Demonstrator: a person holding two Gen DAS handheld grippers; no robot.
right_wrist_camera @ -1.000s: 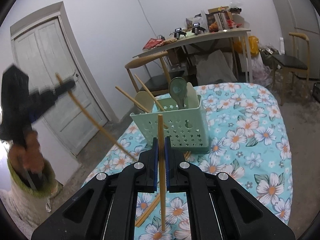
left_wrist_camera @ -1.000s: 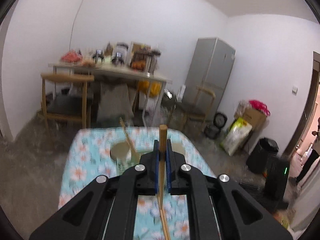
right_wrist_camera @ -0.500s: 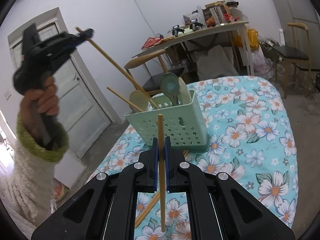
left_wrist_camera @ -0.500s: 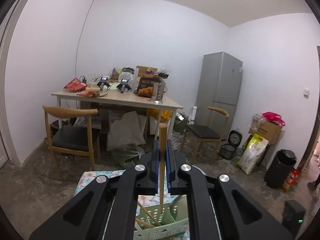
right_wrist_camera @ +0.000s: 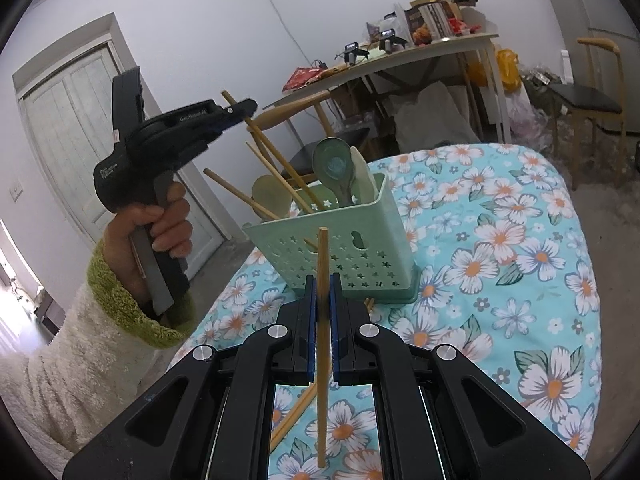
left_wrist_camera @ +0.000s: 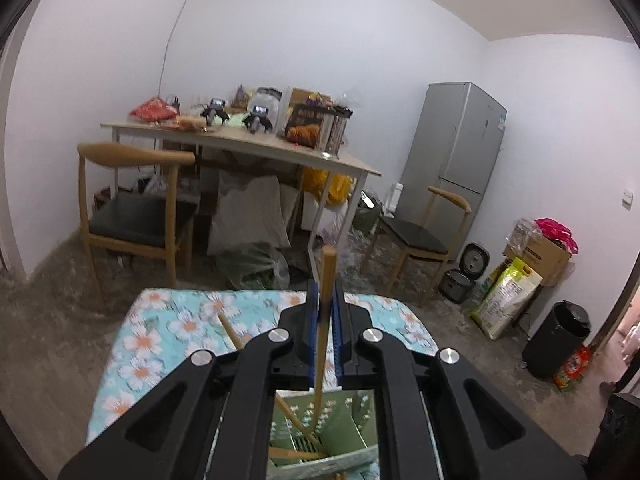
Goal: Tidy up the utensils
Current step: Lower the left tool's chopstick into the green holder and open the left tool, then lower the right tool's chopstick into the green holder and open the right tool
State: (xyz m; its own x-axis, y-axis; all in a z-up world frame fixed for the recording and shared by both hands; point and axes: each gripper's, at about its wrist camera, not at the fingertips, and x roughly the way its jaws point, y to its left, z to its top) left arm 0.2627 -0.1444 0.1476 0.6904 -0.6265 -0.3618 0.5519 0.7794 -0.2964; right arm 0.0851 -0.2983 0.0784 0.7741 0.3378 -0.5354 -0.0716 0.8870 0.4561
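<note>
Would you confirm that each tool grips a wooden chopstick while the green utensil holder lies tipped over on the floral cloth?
Not quite: the green utensil holder stands upright on the floral cloth, as the right wrist view shows. Each tool does grip a wooden chopstick.

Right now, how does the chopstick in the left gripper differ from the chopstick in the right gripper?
The left gripper's chopstick slants, its tip down inside the green holder; the right gripper's chopstick stands upright, outside the holder, above the floral cloth. Both are plain wood, held between blue pads.
</note>
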